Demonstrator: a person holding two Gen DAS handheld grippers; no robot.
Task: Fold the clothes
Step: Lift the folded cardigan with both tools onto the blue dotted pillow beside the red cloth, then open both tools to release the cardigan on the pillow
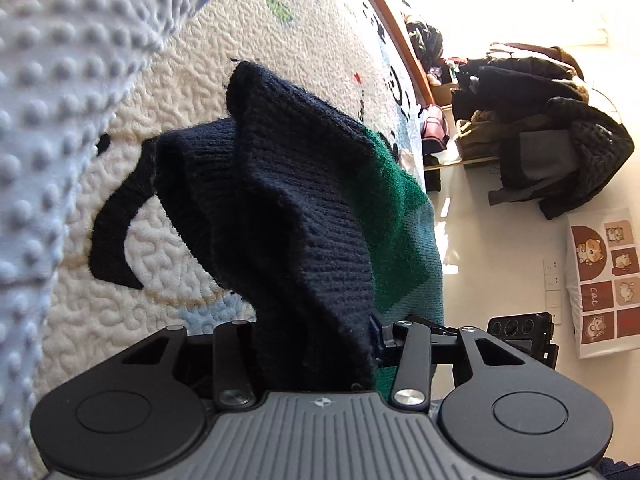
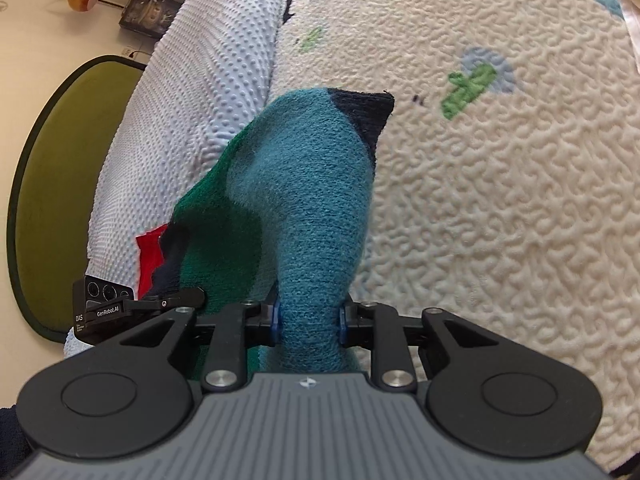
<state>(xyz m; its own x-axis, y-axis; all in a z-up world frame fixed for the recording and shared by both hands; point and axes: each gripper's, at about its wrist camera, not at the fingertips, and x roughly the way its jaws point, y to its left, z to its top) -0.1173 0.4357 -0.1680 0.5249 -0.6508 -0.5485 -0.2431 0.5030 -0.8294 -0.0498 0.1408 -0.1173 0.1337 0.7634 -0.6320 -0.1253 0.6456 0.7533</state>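
Note:
A knitted sweater with navy, green, teal and red blocks hangs between both grippers over a cream quilted bed cover (image 2: 500,200). My left gripper (image 1: 320,344) is shut on the sweater's navy ribbed part (image 1: 288,200); its fingertips are hidden by the cloth. The green and teal part (image 1: 400,232) trails to the right. My right gripper (image 2: 308,320) is shut on the teal part (image 2: 304,184), bunched between the blue pads (image 2: 276,318). A navy corner (image 2: 364,112) sticks up at the far end. The left gripper (image 2: 132,304) shows at the right wrist view's left edge.
A pale blue dotted blanket (image 1: 52,120) lies along the bed (image 2: 192,92). A green round cushion (image 2: 60,184) is beside it. Beyond the bed's wooden edge (image 1: 400,40) are a pile of dark coats (image 1: 552,120) and a cartoon bag (image 1: 600,280) on the floor.

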